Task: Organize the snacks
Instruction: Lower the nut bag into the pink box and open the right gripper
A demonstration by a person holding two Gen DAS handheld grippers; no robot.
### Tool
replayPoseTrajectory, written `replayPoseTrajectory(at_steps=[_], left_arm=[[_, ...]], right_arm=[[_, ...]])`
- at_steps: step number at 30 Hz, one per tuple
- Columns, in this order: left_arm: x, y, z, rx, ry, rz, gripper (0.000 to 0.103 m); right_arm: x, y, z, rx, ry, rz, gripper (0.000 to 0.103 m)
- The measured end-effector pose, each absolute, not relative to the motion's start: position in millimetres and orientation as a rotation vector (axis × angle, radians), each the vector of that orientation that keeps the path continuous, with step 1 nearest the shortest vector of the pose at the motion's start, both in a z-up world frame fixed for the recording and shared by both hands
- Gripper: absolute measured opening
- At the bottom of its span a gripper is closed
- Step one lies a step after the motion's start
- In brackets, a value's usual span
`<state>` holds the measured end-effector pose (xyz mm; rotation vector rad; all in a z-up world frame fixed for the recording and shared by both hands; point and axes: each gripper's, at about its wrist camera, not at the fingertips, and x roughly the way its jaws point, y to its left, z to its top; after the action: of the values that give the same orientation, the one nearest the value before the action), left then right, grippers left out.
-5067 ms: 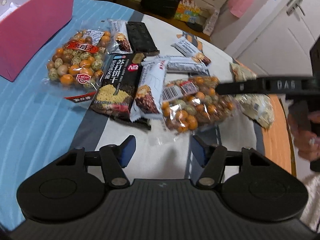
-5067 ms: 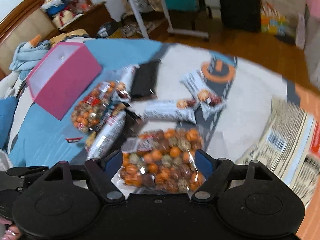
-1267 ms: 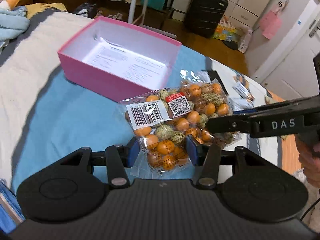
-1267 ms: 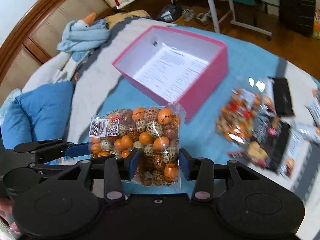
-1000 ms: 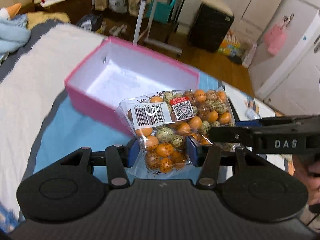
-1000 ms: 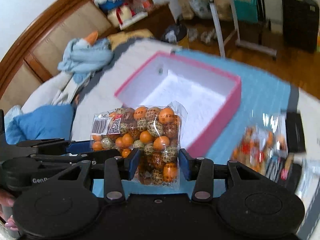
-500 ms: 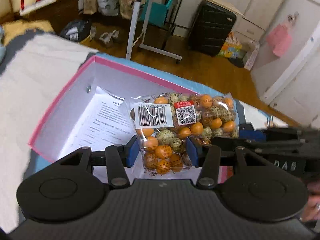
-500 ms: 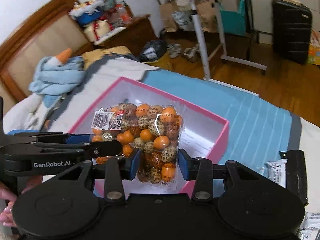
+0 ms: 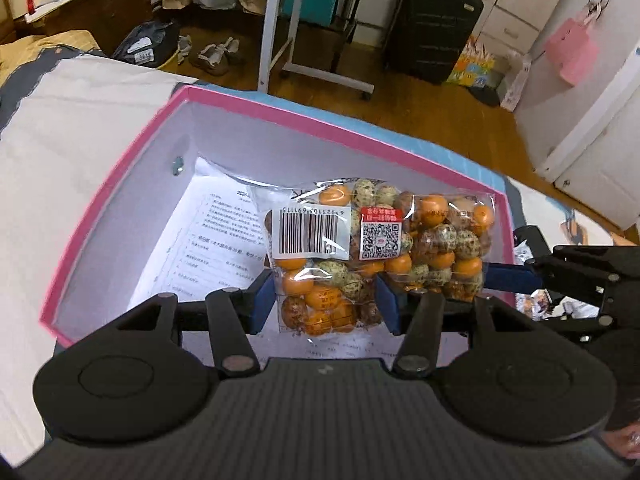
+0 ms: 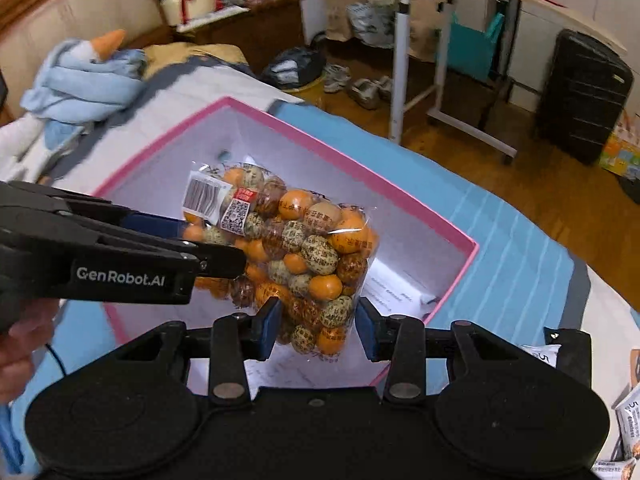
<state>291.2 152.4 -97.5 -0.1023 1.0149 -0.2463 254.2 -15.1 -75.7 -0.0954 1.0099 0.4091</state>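
Observation:
A clear bag of orange and speckled wrapped candies (image 9: 376, 248) (image 10: 304, 248) hangs inside the open pink box (image 9: 120, 184) (image 10: 452, 232), just above the printed sheet (image 9: 216, 248) on its floor. My left gripper (image 9: 325, 304) clamps the bag's near end, and its jaws are opening with the bag still between the blue pads. My right gripper (image 10: 318, 328) is shut on the other end of the bag. In the right wrist view the left gripper (image 10: 200, 240) reaches in from the left. The left wrist view has the right gripper (image 9: 504, 276) coming in from the right.
The box sits on a blue striped cover (image 10: 512, 264) over the bed. More snack packs (image 10: 628, 412) lie at the right edge. A blue plush toy (image 10: 80, 84) lies back left. Beyond the bed are a wooden floor, a stand (image 9: 276, 36) and a black suitcase (image 9: 432, 24).
Both grippers carried the candy bag from above the blue cover over the pink box and lowered it inside. The box now fills the middle of both views.

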Motion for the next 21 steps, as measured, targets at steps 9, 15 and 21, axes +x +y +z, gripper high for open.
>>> replayPoseTrajectory(at_steps=[9,15,21], left_arm=[[298,146,-108,-0.172,0.932,-0.162,0.061],[261,146,-80,-0.177,0.848,-0.173,0.062],[206,115,-34,-0.046,0.759,-0.21,0.062]], right_arm=[[257,-17,-76,-0.111,1.029,0.415,0.052],[223,-42,-40,-0.147,0.891,0.506,0.057],[184,-102,5,-0.111,0.854,0.547,0.057]])
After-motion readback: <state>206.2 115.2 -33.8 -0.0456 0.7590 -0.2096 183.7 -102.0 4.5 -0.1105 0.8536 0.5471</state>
